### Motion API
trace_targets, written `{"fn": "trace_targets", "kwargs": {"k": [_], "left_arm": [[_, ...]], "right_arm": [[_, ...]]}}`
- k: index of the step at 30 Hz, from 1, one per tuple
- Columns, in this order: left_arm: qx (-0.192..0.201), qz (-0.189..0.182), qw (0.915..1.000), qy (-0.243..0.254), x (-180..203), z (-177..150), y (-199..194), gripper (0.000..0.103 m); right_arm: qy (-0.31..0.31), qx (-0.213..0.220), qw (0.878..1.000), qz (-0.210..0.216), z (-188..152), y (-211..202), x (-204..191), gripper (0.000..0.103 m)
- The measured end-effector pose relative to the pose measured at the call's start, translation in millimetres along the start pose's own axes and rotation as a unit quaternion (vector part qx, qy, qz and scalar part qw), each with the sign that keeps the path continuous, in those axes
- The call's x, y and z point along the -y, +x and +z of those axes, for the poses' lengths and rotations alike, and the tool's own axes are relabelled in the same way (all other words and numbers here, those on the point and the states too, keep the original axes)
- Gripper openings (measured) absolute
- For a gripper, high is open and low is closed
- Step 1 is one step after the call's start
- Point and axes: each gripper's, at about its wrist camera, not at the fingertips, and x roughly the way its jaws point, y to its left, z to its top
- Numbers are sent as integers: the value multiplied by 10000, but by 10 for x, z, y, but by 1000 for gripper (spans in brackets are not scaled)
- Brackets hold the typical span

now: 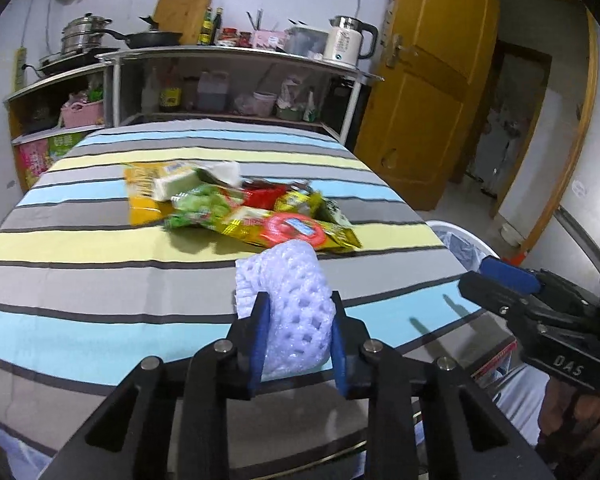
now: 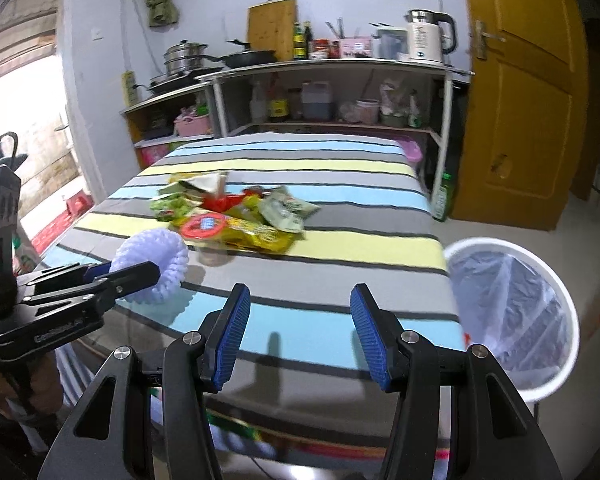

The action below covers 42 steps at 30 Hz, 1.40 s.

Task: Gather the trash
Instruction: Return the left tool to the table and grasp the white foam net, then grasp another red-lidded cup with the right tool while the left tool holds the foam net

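My left gripper [image 1: 298, 300] is shut on a pale lilac foam fruit net [image 1: 288, 300] and holds it above the near part of the striped table [image 1: 100, 280]. The net also shows in the right wrist view [image 2: 152, 264], held by the left gripper [image 2: 140, 270]. A pile of snack wrappers [image 1: 244, 212] lies in the middle of the table, also in the right wrist view [image 2: 236, 216]. My right gripper [image 2: 298, 304] is open and empty over the table's near right part. A white bin with a clear liner [image 2: 512, 312] stands right of the table.
A metal shelf [image 1: 236, 80] with pots, a pan, bottles and a kettle [image 1: 348, 42] stands behind the table. A yellow door [image 1: 432, 80] stands open at the right. The bin's rim [image 1: 456, 232] shows past the table's right edge.
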Motion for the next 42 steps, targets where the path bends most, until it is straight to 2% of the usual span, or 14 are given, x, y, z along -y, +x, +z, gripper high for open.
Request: {"fn": "trace_targets", "kwargs": {"k": [11, 25, 26, 33, 42], "left_arm": [[285, 381, 9981, -396, -479, 55, -161, 28], [336, 472, 9964, -612, -715, 52, -119, 28], [333, 471, 9964, -617, -722, 56, -112, 28], [316, 460, 9967, -597, -702, 62, -90, 28], [319, 312, 9983, -372, -466, 118, -86, 28]], "right_arm": [[-369, -118, 9981, 474, 261, 494, -472, 53], [-468, -440, 9959, 639, 434, 1025, -672, 53], [-470, -452, 9958, 636, 435, 1036, -669, 48], [-370, -421, 9964, 639, 430, 991, -633, 47], [-155, -216, 9981, 558, 381, 656, -419, 47]]}}
